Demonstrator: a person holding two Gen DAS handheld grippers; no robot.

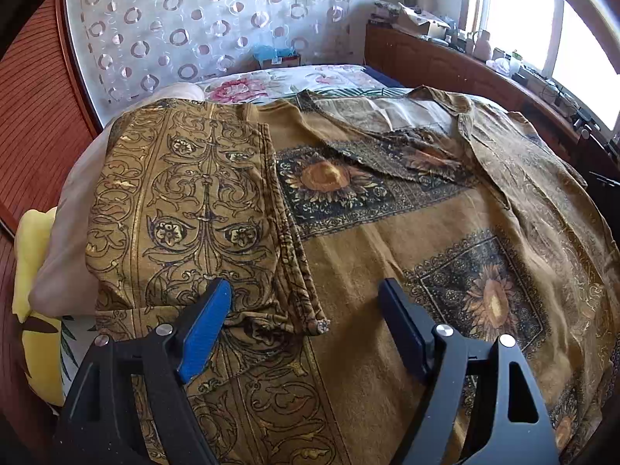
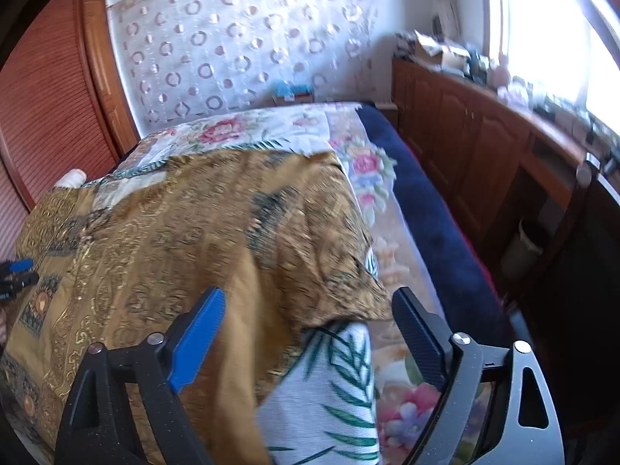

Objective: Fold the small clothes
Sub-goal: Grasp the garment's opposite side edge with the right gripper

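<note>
A mustard-gold patterned garment (image 1: 387,255) with sunflower squares lies spread on the bed. Its left side is folded over into a scroll-patterned panel (image 1: 182,201). My left gripper (image 1: 306,298) is open and empty, low over the near end of that folded edge. In the right wrist view the same garment (image 2: 201,240) drapes over the bed's right part, its corner (image 2: 372,302) near the right fingertip. My right gripper (image 2: 310,302) is open and empty above that edge. The left gripper (image 2: 15,275) shows at the far left of this view.
The bed carries a floral sheet (image 2: 248,128) and a leaf-print white cloth (image 2: 329,395). A beige pillow (image 1: 69,240) and a yellow cushion (image 1: 35,310) lie at the left. A wooden cabinet (image 2: 484,155) with clutter stands at the right under the window. A wooden wardrobe (image 1: 35,124) is at the left.
</note>
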